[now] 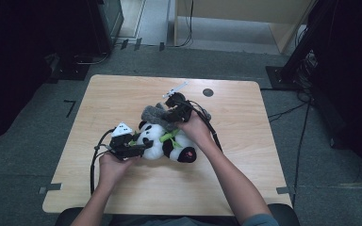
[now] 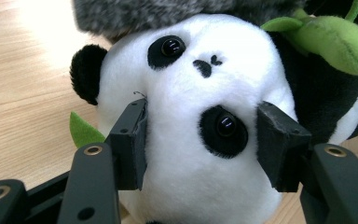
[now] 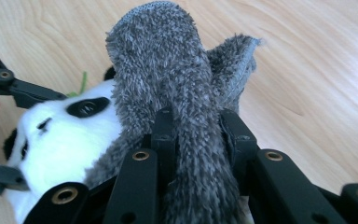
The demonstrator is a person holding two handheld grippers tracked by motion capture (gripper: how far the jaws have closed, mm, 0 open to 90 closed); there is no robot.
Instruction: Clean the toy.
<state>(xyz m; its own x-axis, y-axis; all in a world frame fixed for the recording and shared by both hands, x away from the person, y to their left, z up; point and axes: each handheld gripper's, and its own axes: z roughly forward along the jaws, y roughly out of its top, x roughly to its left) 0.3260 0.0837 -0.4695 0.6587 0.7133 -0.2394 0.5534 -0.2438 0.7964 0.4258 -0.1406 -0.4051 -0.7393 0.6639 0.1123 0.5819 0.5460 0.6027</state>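
A black-and-white plush panda (image 1: 156,141) with a green bamboo leaf (image 2: 335,42) lies on its back in the middle of the wooden table (image 1: 118,94). My left gripper (image 2: 205,140) comes in from the left, and its pads (image 2: 133,140) press on both sides of the panda's head (image 2: 191,93). A grey fuzzy cloth piece (image 3: 168,70) lies over the panda's far side. My right gripper (image 3: 198,135) is shut on this grey piece from above, the fabric bunched between its jaws. The high view shows the right gripper (image 1: 170,117) just behind the panda.
A small dark round disc (image 1: 208,92) sits on the table near the far edge. Cables trail from both grippers across the tabletop. Dark equipment and stands surround the table on the floor.
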